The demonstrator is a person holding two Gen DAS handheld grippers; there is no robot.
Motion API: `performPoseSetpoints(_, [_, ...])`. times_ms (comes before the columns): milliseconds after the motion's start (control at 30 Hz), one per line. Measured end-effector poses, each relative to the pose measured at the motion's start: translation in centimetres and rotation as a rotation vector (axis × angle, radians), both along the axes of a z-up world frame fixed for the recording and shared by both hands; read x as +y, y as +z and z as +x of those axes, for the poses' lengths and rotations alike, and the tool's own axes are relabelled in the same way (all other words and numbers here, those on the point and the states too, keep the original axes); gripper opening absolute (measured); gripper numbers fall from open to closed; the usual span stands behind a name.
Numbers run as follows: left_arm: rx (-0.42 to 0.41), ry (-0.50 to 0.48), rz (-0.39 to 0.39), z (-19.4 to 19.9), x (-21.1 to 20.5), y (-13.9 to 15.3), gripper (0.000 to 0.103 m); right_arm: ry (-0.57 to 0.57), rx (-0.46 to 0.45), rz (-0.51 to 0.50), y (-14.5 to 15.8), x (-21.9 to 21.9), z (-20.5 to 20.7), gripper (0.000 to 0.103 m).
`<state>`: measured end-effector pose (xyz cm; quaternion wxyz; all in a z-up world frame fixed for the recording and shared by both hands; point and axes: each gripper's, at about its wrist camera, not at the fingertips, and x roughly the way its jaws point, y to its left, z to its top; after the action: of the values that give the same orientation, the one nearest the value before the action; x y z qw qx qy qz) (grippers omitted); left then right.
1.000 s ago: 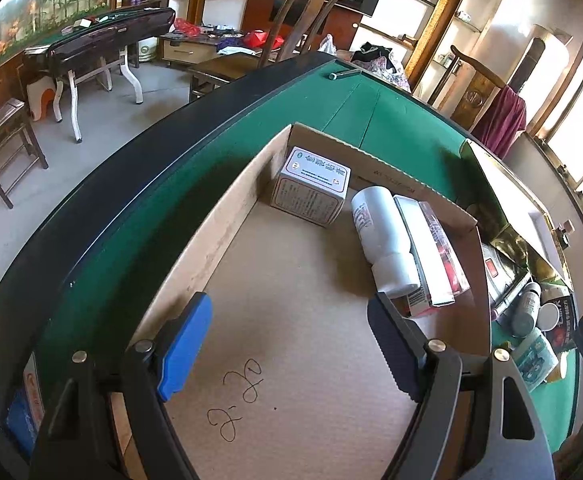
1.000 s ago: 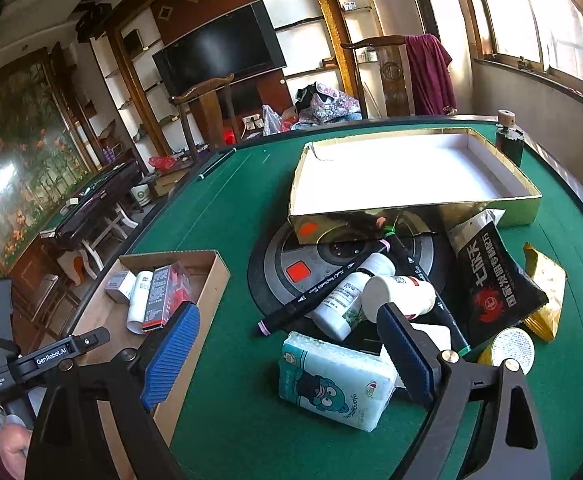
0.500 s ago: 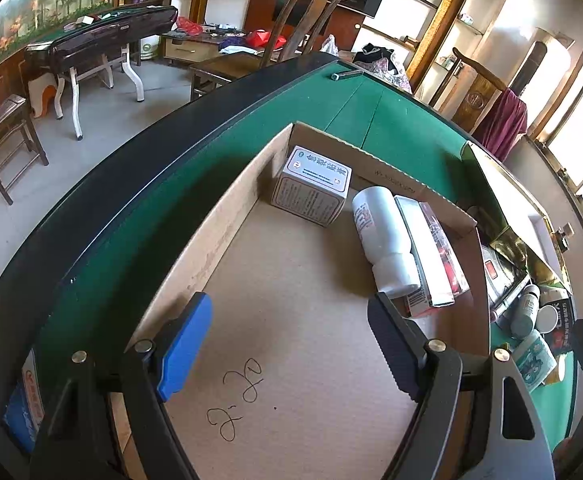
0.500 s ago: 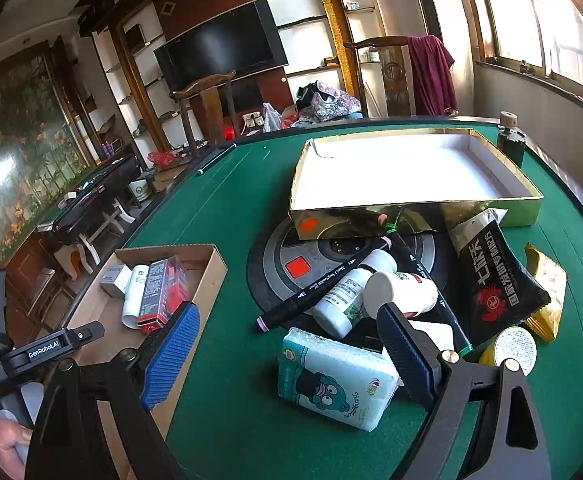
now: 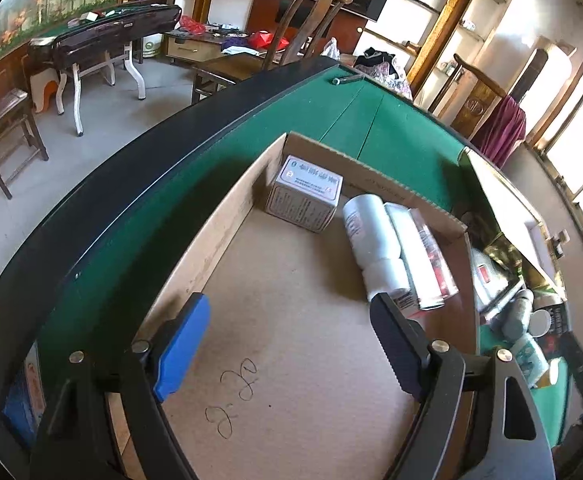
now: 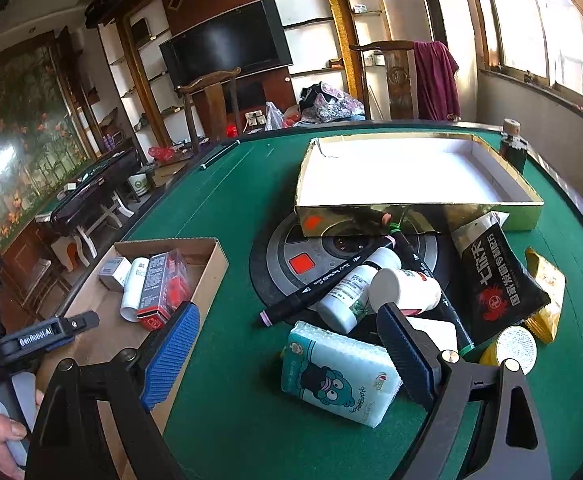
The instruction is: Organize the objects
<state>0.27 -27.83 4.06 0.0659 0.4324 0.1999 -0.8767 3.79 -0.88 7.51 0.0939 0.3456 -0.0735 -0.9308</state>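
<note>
Tissue pack lies just ahead of the empty, wide-open right claw, long axis crosswise; the open left claw hangs over the cardboard box.

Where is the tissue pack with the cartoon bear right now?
In the right wrist view, the tissue pack lies on the green table, low in the middle, just in front of the white bottles.

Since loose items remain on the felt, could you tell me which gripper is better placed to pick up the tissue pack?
The right gripper: open, with the tissue pack between its jaws. The left gripper hangs open over the cardboard box.
</note>
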Motion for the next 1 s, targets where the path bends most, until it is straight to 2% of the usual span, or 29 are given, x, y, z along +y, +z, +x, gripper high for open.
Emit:
performPoseSetpoints(33, [0.026, 0.006, 0.015, 0.7, -0.1, 0.6, 0.082, 0.004, 0.0, 0.002, 0.1, -0.1, 0.1, 0.094])
performPoseSetpoints(100, [0.071, 0.024, -0.004, 1.9, 0.0, 2.1, 0.082, 0.017, -0.005, 0.004, 0.2, 0.0, 0.5, 0.094])
performPoseSetpoints(200, [0.156, 0.051, -0.101, 4.0, 1.0, 5.2, 0.082, 0.015, -0.019, 0.012, 0.2, 0.4, 0.7, 0.094])
performPoseSetpoints(300, [0.25, 0.07, -0.15, 6.0, 2.1, 7.9, 0.083, -0.015, -0.041, -0.002, 0.1, 1.7, 0.9, 0.094])
performPoseSetpoints(400, [0.347, 0.097, -0.257, 7.9, 4.3, 10.9, 0.084, -0.053, -0.041, -0.024, 0.4, 3.2, 1.7, 0.094])
performPoseSetpoints(467, [0.408, 0.098, -0.309, 8.7, 5.5, 13.1, 0.092, -0.07, -0.026, -0.026, 0.9, 4.1, 2.3, 0.094])
performPoseSetpoints(500, [0.432, 0.101, -0.321, 9.0, 5.9, 13.8, 0.101, -0.082, -0.011, -0.02, 1.4, 4.7, 2.8, 0.094])
performPoseSetpoints(533, [0.453, 0.092, -0.32, 9.0, 6.6, 14.5, 0.103, -0.09, 0.0, -0.018, 1.8, 5.0, 3.1, 0.094])
performPoseSetpoints(667, [0.407, -0.062, -0.2, 6.8, 9.0, 14.9, 0.103, -0.158, 0.08, -0.026, 4.2, 8.1, 4.9, 0.095])
performPoseSetpoints(733, [0.4, -0.099, -0.217, 6.1, 10.8, 14.6, 0.103, -0.196, 0.111, -0.041, 5.2, 10.0, 5.6, 0.096])
performPoseSetpoints(833, [0.383, -0.206, -0.256, 4.9, 14.4, 13.9, 0.103, -0.246, 0.141, -0.025, 6.3, 12.3, 6.0, 0.097])
performPoseSetpoints(933, [0.325, -0.307, -0.301, 3.2, 18.5, 12.1, 0.103, -0.276, 0.163, 0.005, 7.2, 13.7, 5.1, 0.098])
performPoseSetpoints(1000, [0.288, -0.349, -0.301, 2.3, 20.5, 10.8, 0.103, -0.285, 0.168, 0.01, 7.4, 14.6, 3.6, 0.098])
